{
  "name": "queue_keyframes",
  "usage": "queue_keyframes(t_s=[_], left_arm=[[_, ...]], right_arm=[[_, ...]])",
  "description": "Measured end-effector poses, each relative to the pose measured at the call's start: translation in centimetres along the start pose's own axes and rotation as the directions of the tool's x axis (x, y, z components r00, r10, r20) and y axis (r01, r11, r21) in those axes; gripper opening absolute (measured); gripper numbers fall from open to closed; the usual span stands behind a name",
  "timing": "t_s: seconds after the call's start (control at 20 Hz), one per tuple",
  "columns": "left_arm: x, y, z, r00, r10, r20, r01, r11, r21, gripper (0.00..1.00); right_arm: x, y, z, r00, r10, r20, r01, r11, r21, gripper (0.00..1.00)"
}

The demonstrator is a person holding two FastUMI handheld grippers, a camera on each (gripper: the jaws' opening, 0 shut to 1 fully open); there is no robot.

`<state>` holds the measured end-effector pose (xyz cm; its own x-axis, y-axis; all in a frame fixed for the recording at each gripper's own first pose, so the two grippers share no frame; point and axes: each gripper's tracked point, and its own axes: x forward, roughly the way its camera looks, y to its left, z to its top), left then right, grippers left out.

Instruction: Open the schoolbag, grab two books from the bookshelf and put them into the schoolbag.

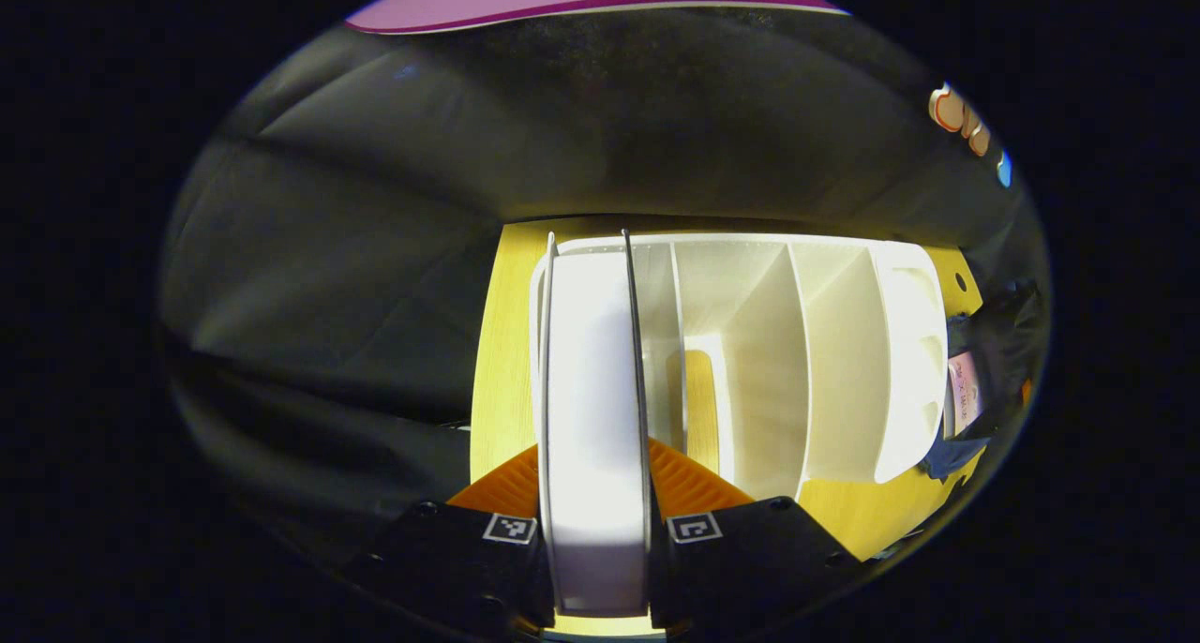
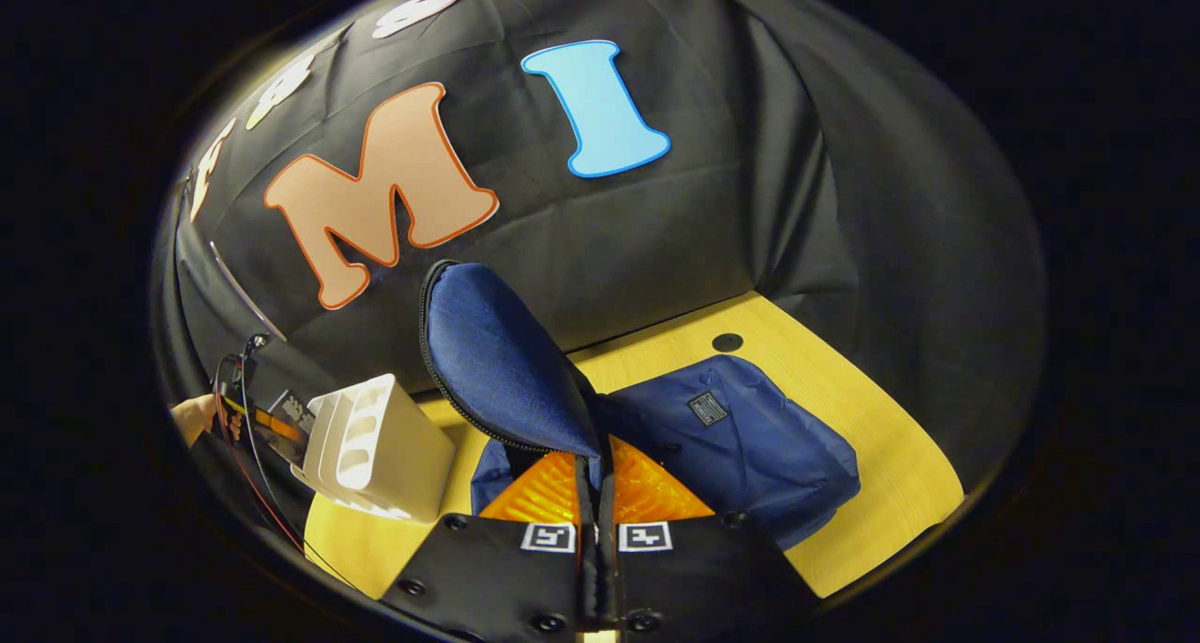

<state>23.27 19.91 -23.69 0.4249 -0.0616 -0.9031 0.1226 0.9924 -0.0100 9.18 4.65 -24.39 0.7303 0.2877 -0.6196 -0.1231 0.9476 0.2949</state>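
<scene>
The left gripper (image 1: 595, 530) is clenched on a white book (image 1: 592, 418), 1 finger pressing each cover, with the page edges facing the camera. The book stands upright in the end slot of the white bookshelf (image 1: 844, 362) — the slot nearest the desk's (image 1: 502, 343) edge on that side. The other slots look bare from here, though a thin dark-edged cover or divider sits right against the book and I cannot tell which it is.

In the right gripper view, the right gripper (image 2: 597, 540) pinches the blue flap (image 2: 497, 362) of the schoolbag (image 2: 741, 446) and holds it raised, zip edge showing along its rim. The bag lies on the desk (image 2: 881, 474) between the bookshelf (image 2: 384, 446) and the far corner by the wall. Beyond the shelf, at the desk's edge, a hand (image 2: 192, 416) holds the left gripper.

Judging from this, the bag-opening step is done and the step in hand is taking a book off the shelf — whether it is book 1 or book 2 I cannot tell, since the bag's inside is hidden behind the flap.

The next move calls for drawing the book straight out along its slot so it does not snag the divider or drag the light shelf, then carrying it across the desk to the bag's mouth. The right gripper should keep the flap high so the opening stays wide enough for the book to slide in edge first.
</scene>
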Motion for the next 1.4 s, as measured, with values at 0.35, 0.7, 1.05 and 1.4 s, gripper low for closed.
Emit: queue_keyframes(t_s=[0.35, 0.7, 1.05, 1.4], left_arm=[[-2.1, 0.6, -0.3, 1.0, 0.011, 0.012, -0.011, 1.0, 0.006, 0.34], [-6.0, -0.2, -0.2, 0.997, -0.03, 0.074, 0.032, 0.999, -0.03, 0.35], [-11.6, -0.2, 0.6, 0.981, -0.058, 0.186, 0.066, 0.997, -0.04, 0.36], [-17.4, 0.4, 0.6, 0.949, -0.116, 0.293, 0.158, 0.979, -0.125, 0.36]], right_arm=[[0.0, 0.0, 0.1, 1.0, 0.004, 0.001, -0.004, 1.0, 0.006, 0.03], [0.1, -0.1, 0.1, 1.0, 0.012, 0.0, -0.012, 1.0, 0.005, 0.0], [0.7, 0.3, -0.1, 1.0, 0.02, 0.0, -0.02, 1.0, 0.006, 0.01], [0.8, 0.3, -0.1, 1.0, 0.02, -0.002, -0.02, 1.0, 0.009, 0.0]])
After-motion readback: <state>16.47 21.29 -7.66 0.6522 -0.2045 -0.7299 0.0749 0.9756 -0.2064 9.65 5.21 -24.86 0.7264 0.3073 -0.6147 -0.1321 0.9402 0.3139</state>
